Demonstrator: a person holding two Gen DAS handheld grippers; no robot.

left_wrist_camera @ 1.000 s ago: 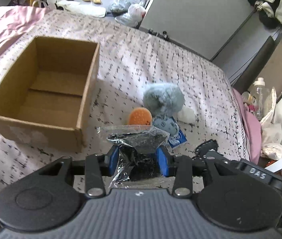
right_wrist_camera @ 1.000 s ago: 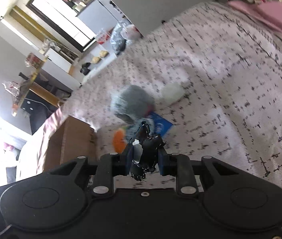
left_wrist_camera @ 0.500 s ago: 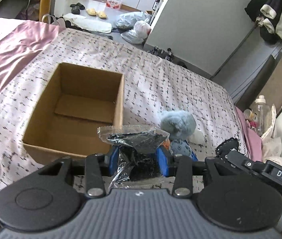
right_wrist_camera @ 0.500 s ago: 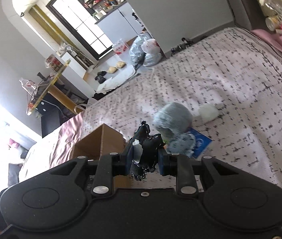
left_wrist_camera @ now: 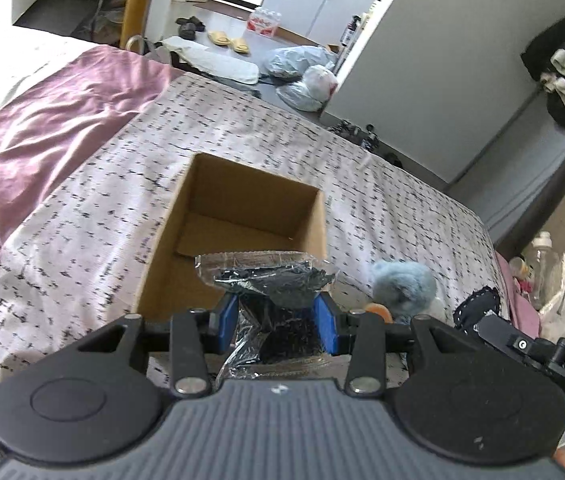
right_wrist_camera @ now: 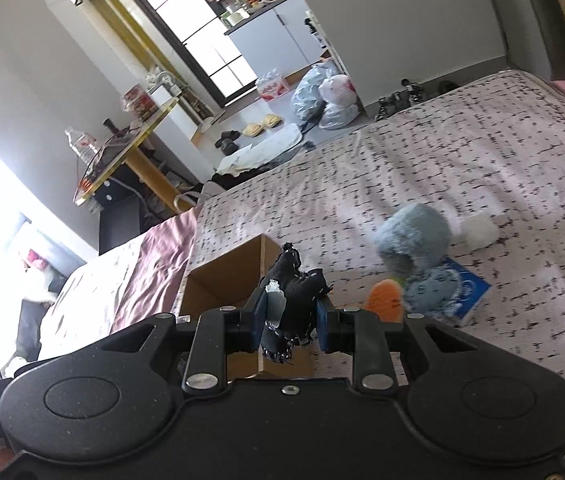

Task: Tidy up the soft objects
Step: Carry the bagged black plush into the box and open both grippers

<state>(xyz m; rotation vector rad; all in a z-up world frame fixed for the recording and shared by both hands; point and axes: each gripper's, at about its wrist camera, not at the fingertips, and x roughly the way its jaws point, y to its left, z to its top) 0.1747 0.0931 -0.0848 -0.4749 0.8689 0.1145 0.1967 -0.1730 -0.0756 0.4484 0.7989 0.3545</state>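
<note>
Holding two soft items above the bed, one per gripper; left gripper (left_wrist_camera: 278, 316) clenched on a clear plastic bag (left_wrist_camera: 266, 280) w/ dark stuff inside, bag bulging above the blue pads; right gripper (right_wrist_camera: 289, 320) clenched on a small black cloth piece (right_wrist_camera: 292, 292) w/ pale stitched edge, ends hanging out top and bottom. Cardboard box (left_wrist_camera: 238, 236) sits open on the patterned bedspread (left_wrist_camera: 82, 216), looks empty, just ahead of the left gripper. Left on the bed, beside the box: fluffy grey-blue toy (right_wrist_camera: 414, 236), orange plush (right_wrist_camera: 386, 300), white ball (right_wrist_camera: 478, 232), blue packet (right_wrist_camera: 466, 292).

Risks, as judged:
- bag film is slick and pinched low; could slide out before it is over the box, landing on the near wall or the bedspread;
- black cloth is limp, may snag a pad on release and not drop clean;
- box rests on soft bedding; a knock on its rim could tip or shove it;
- both grippers heading for one opening; could collide; go one at a time.
</note>
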